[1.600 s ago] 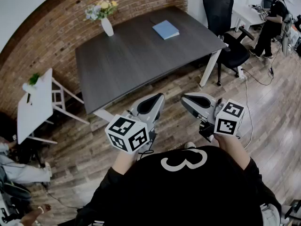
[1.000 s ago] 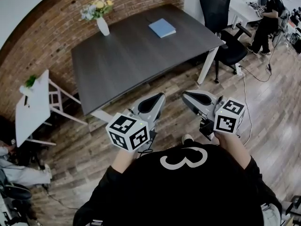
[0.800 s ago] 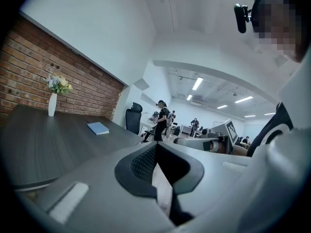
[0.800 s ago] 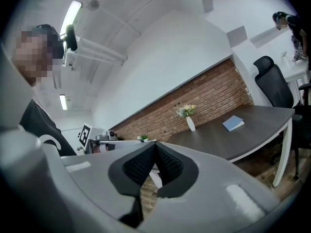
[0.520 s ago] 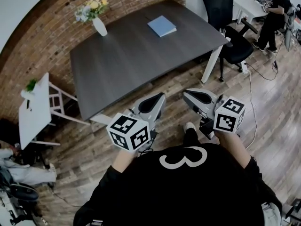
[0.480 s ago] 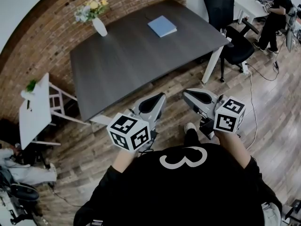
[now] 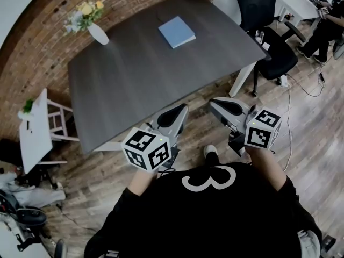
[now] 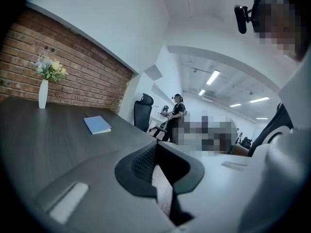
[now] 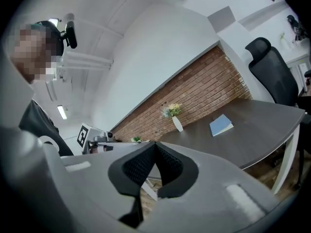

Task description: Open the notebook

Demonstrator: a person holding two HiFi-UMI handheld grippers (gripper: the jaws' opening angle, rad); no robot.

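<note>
Zero steps done. Notebook [image 7: 177,31]: blue, closed, flat on table [image 7: 134,85], far right. Left gripper [image 7: 181,109] & right gripper [image 7: 213,104]: jaws together, empty, nr table's near edge, well apart from notebook. To do: reach, lift cover.

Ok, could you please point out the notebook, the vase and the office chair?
notebook [image 7: 177,31], head view, middle of its blue cover.
vase [image 7: 98,34], head view, its white body.
office chair [image 7: 280,59], head view, its black seat.
</note>
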